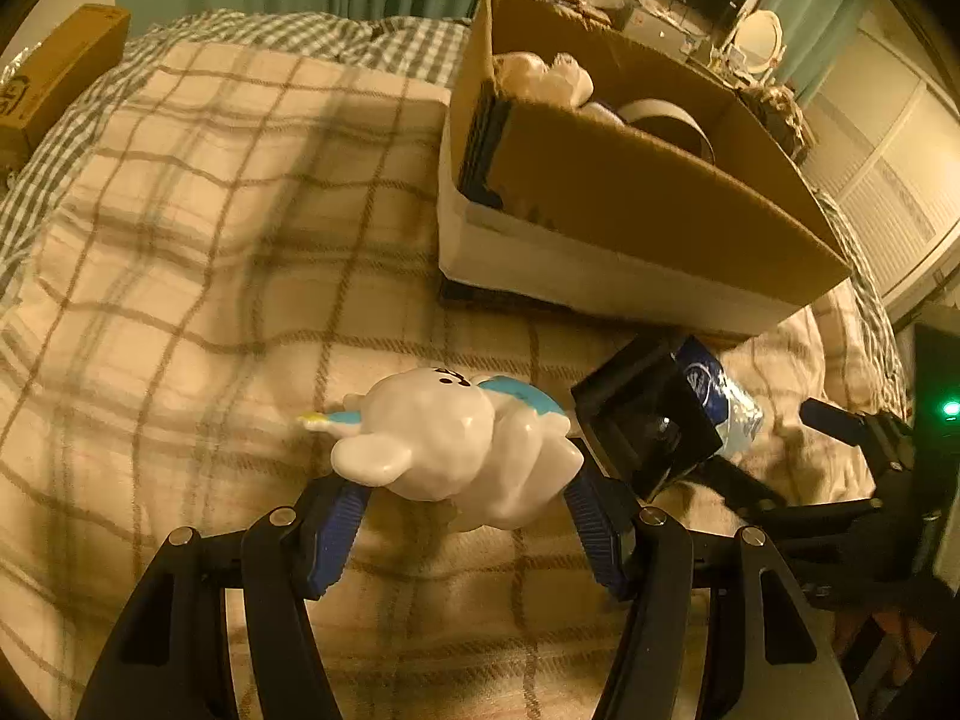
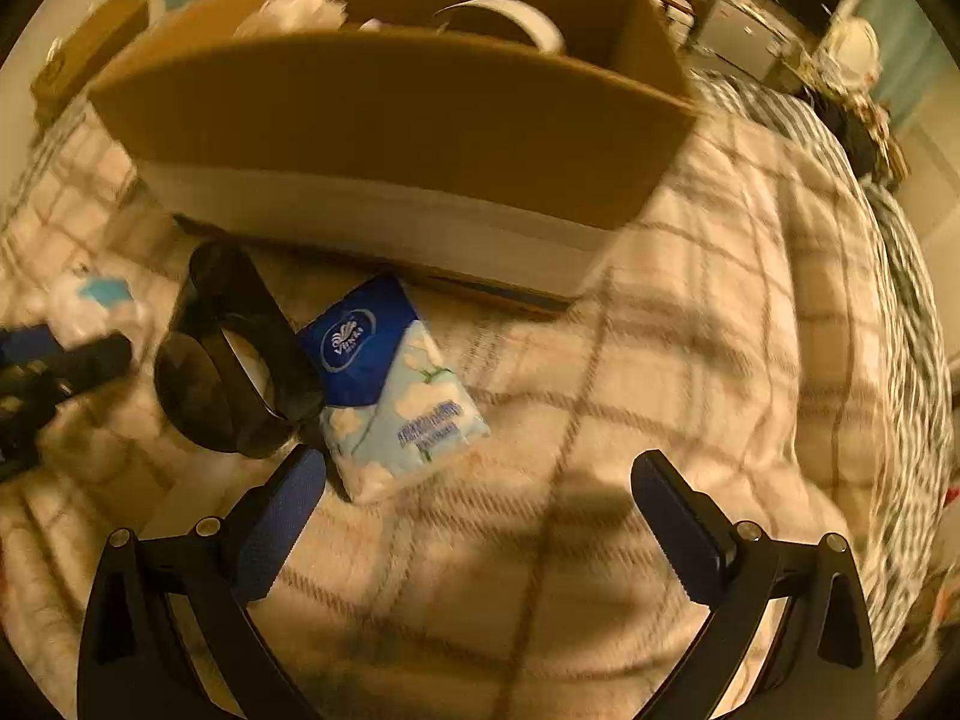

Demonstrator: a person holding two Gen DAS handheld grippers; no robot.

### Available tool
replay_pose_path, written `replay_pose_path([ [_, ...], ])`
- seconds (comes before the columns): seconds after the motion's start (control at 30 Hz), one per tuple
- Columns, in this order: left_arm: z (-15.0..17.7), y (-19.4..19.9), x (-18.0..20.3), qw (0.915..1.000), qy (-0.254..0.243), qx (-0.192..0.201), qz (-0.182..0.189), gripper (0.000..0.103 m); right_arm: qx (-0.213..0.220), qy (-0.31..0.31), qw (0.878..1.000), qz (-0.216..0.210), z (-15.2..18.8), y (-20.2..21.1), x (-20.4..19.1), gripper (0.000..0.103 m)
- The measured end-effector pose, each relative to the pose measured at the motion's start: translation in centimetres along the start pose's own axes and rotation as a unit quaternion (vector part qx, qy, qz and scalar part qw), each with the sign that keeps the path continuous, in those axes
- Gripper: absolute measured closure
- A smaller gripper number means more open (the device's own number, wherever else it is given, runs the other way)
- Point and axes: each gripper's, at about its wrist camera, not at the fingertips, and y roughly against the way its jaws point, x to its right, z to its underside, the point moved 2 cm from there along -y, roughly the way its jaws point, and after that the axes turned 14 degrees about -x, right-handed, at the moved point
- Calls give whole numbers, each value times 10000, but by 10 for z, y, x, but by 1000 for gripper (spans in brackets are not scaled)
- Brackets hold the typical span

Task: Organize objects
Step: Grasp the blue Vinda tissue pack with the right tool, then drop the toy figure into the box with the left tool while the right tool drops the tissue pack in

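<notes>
Left wrist view: your left hand-held gripper (image 1: 468, 495) is clamped on the toy (image 1: 456, 450), a glossy white figurine with a blue mane and a yellow-tipped horn, lying on its side. The blue pads (image 1: 345, 519) grip it low on the rounded body, just above the blanket (image 1: 210, 240). It looks hard and slick, probably ceramic or plastic, so I'd judge the hold marginal.

Risks from here:
- The toy can squirt out of the pads when you lift. Cause: curved, shiny sides, and most of its bulk sits beyond the pads.
- You can clip the box (image 1: 630, 198) wall on the way in. Cause: the near flap stands tall, and the box already holds a white bundle (image 1: 546, 78) and a tape roll (image 1: 666, 117), so drop room is limited.
- The two hand-held grippers can collide. Cause: the right one (image 2: 477, 516) is working just beside the toy.

Right wrist view: your right hand-held gripper is spread wide with nothing between the pads, hanging over the blanket near the tissue pack (image 2: 396, 390). The frame is blurred. The pack is a soft blue-and-white pouch with a cloud print, lying flat on the bed just in front of the box. A black strap-like item (image 2: 240, 354) touches the pack's left edge; I can't tell what it is. Close on the pack carelessly and you'd likely snag that too, or pinch up the blanket.
</notes>
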Motion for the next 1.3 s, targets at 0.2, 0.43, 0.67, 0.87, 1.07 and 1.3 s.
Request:
replay_pose_path([
  [0.2,-10,-2,7,9997,-149,152,-88,39,42,562,9978,341,-13,-9,-22,8],
  [0.43,-9,6,6,9995,-146,202,-196,38,59,661,9978,-45,-10,-9,-25,41],
  [0.67,-2,28,8,9986,-159,400,-318,38,483,79,9972,-563,12,33,-1,42],
  [0.87,8,59,14,9972,-221,661,-287,38,952,-189,9925,-749,29,83,19,42],
  [1.07,14,98,31,9947,-360,949,-179,38,1412,-301,9867,-744,47,135,23,42],
  [1.3,13,136,53,9897,-613,1294,-84,38,1839,-391,9798,-689,63,183,24,42],
])
